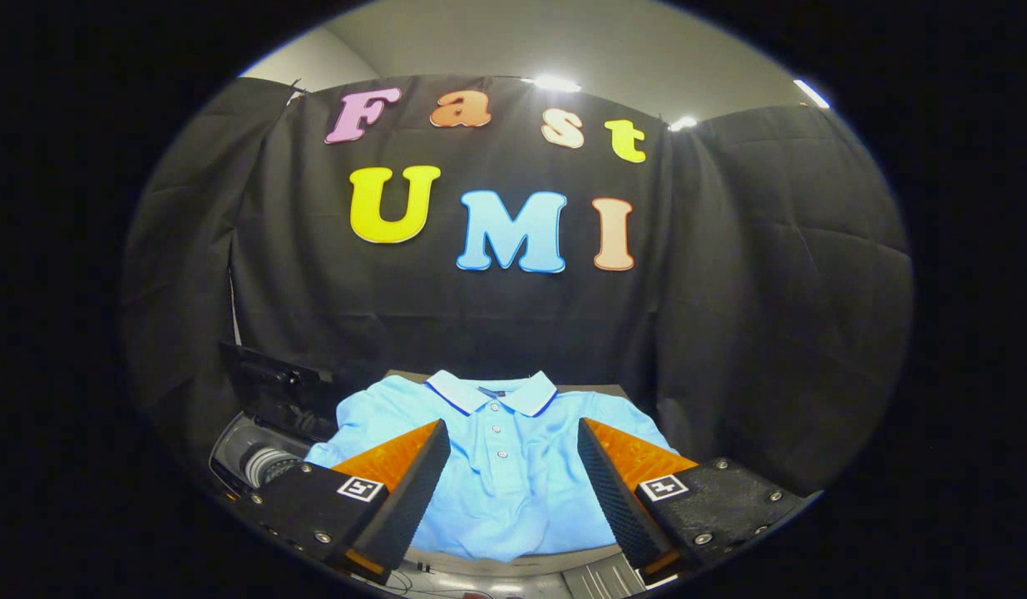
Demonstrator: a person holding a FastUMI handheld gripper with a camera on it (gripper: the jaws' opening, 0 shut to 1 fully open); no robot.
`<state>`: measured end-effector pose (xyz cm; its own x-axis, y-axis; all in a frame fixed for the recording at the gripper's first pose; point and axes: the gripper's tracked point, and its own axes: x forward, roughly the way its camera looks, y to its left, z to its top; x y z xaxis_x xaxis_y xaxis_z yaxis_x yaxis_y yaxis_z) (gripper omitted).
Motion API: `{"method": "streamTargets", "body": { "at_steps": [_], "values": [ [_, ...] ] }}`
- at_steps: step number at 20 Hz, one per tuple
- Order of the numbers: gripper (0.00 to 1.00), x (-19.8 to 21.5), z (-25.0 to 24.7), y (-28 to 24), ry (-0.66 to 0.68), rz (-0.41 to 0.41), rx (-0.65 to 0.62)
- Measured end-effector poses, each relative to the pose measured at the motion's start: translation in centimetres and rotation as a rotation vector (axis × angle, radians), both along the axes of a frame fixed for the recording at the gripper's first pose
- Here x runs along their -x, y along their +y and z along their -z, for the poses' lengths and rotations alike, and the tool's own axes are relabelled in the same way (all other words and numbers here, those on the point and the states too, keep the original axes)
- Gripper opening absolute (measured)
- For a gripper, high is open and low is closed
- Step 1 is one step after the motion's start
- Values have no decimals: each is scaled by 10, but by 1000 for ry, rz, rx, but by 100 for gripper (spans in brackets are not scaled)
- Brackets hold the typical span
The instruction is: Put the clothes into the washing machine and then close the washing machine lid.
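A light blue polo shirt [513,466] with a white collar lies spread flat on a dark table [596,388], its collar toward the black cloth wall. My gripper [513,437] hovers above the shirt's lower half, fingers open wide, with the button placket showing between them. Nothing is held. To the left of the shirt and the left finger [413,482] stands the washing machine [259,462], its dark lid [272,391] raised and its drum opening partly visible; the left finger hides part of it.
The black cloth wall closes in behind and on both sides of the table. A grey ribbed surface [596,578] and some cables [413,574] lie just below the table's near edge, under the fingers.
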<state>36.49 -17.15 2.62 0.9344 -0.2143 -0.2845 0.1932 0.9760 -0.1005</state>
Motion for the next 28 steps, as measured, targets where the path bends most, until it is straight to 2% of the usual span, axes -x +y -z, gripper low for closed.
{"method": "streamTargets", "body": {
  "at_steps": [6,11,17,20,22,23,24,25,28],
  "values": [
    [96,-35,52,-4,133,-31,-82],
    [96,-46,88,-3,243,-42,-137],
    [96,-50,94,-5,311,-36,-158],
    [96,-50,94,-8,298,-4,-165],
    [80,-51,94,-6,271,-11,-166],
    [56,-50,95,-3,258,-28,-168],
    [44,-50,94,-2,243,-45,-175],
    [23,-50,96,-4,233,-58,-192],
    [8,-46,95,-3,246,-70,-231]
  ]
}}
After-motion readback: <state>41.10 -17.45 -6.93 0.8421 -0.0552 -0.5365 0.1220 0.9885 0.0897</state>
